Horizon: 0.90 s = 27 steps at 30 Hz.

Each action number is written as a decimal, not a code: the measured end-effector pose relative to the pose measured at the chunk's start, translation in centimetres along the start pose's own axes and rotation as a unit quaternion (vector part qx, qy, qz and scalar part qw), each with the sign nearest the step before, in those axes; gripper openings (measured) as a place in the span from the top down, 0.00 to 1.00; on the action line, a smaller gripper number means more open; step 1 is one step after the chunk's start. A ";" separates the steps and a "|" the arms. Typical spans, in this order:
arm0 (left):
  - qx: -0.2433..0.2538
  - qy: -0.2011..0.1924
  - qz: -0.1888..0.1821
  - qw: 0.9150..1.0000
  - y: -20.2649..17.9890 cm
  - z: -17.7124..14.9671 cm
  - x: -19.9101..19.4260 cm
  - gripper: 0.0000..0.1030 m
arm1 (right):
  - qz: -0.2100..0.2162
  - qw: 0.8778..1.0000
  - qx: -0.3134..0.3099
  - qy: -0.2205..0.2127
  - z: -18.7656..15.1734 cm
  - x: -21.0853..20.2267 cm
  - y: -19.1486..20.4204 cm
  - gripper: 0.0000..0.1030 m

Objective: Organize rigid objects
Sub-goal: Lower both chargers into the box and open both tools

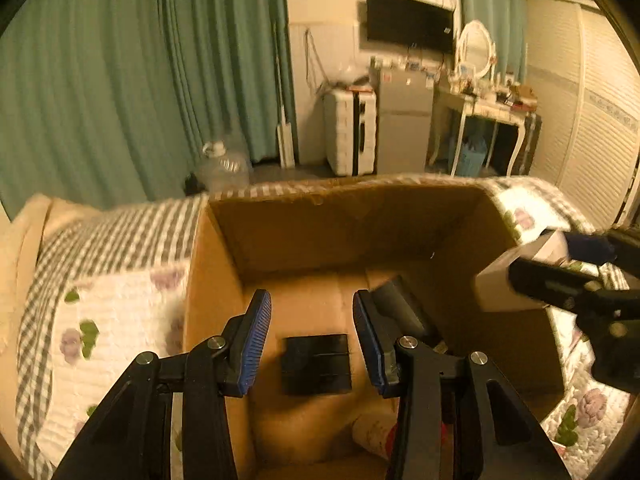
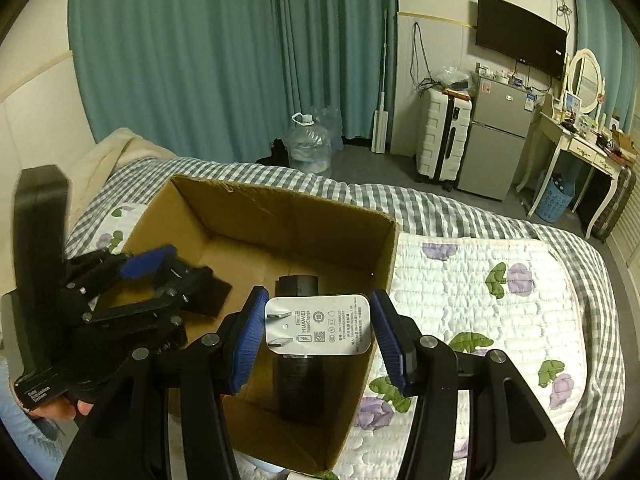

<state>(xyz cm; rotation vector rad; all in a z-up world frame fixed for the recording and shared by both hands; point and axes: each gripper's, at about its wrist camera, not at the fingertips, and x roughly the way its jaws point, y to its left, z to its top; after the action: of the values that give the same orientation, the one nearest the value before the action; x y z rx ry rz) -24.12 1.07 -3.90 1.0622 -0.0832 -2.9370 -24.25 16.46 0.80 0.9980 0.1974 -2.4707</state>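
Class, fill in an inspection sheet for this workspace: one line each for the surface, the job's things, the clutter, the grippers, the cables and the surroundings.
Surface: bed with floral quilt and checked border.
Job's things: open cardboard box on the bed; white Huawei charger held over it; flat black block and dark cylindrical object on the box floor.
Clutter: pale, red-marked item in the box's near corner, unclear what.
Grippers: left gripper open, empty, over the box; right gripper shut on the charger.
Cables: cords hang on the wall above the white suitcase.
Surroundings: teal curtains, water jug, small fridge, wall TV, dressing table.
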 end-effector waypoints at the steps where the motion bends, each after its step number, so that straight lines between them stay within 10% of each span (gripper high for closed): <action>1: -0.001 -0.001 -0.008 1.000 -0.1 0.1 -0.3 0.53 | 0.004 1.000 0.001 0.000 0.0 0.0 0.0 0.50; 27: -0.012 -0.014 0.009 1.000 0.7 -1.4 -7.4 0.38 | 0.005 1.000 -0.020 0.007 0.6 2.9 2.5 0.40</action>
<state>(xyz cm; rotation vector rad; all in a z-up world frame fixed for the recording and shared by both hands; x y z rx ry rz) -17.60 0.57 -0.22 1.0119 -0.0560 -2.9301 -25.25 13.02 -0.70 0.9983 0.2454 -2.4406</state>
